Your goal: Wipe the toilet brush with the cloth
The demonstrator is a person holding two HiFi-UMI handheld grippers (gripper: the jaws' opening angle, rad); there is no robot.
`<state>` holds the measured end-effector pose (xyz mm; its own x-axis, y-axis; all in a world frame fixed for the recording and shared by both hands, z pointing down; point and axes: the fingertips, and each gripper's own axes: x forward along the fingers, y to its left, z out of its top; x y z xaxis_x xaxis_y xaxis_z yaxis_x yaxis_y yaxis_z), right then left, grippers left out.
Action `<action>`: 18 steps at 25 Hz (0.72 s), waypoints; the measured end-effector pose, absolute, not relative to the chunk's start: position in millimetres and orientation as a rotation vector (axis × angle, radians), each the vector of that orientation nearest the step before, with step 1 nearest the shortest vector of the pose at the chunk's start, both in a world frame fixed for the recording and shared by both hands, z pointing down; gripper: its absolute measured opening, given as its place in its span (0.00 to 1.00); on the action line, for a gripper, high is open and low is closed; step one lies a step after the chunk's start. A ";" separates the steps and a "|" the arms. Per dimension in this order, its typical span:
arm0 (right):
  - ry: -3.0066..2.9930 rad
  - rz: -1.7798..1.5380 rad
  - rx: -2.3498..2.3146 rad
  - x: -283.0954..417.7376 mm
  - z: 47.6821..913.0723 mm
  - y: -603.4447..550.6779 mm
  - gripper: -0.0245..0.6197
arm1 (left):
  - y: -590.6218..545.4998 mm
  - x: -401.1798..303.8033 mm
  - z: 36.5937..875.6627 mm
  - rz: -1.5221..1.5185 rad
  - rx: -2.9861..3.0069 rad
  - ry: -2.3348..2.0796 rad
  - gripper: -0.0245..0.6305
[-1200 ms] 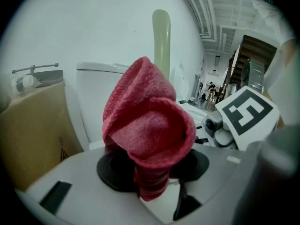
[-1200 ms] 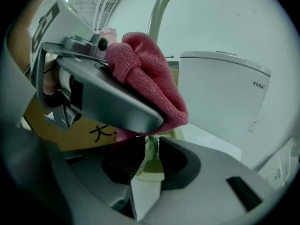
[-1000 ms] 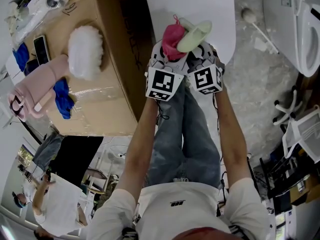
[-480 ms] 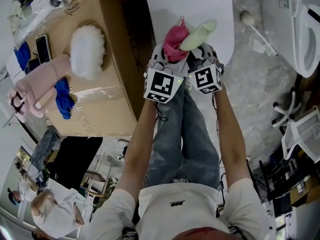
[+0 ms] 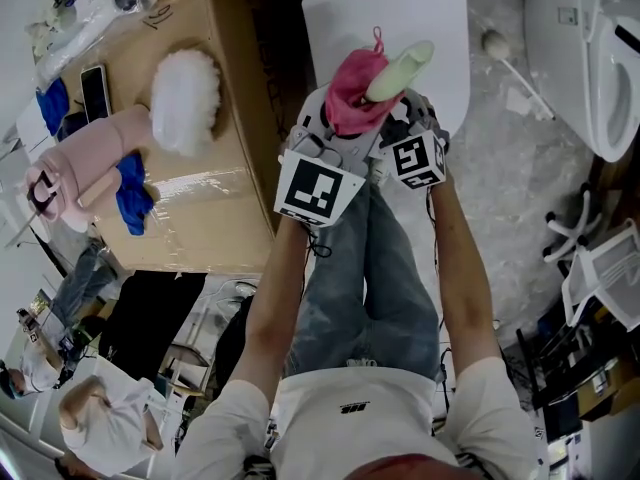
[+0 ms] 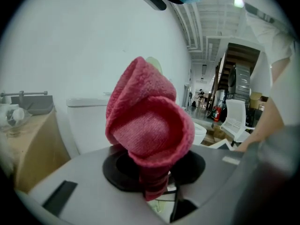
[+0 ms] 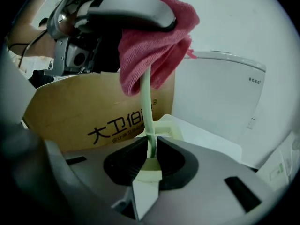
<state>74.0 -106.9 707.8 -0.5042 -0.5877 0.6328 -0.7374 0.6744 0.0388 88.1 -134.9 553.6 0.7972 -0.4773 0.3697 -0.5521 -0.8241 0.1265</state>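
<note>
Wipe in progress; we noted slip risks.
Head view: the left gripper (image 5: 338,133) pinched the pink cloth (image 5: 352,93), which was draped on the pale green toilet brush (image 5: 402,66) over the toilet (image 5: 445,38). Left gripper view: the cloth was bunched and might pull free. Right gripper view: the right gripper (image 7: 151,146), its jaws just tightened, clamped the thin handle (image 7: 147,102); a tug could twist it.

One left gripper (image 6: 156,187), one right gripper (image 7: 151,150), one cloth (image 5: 350,96), one toilet brush (image 5: 403,67), two toilets (image 5: 440,30) (image 5: 600,63), one cardboard box (image 5: 225,213).
</note>
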 end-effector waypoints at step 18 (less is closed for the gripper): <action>-2.264 0.319 1.010 73.2 709.5 -106.3 0.13 | -157.7 103.4 462.0 0.323 2.843 -0.708 0.33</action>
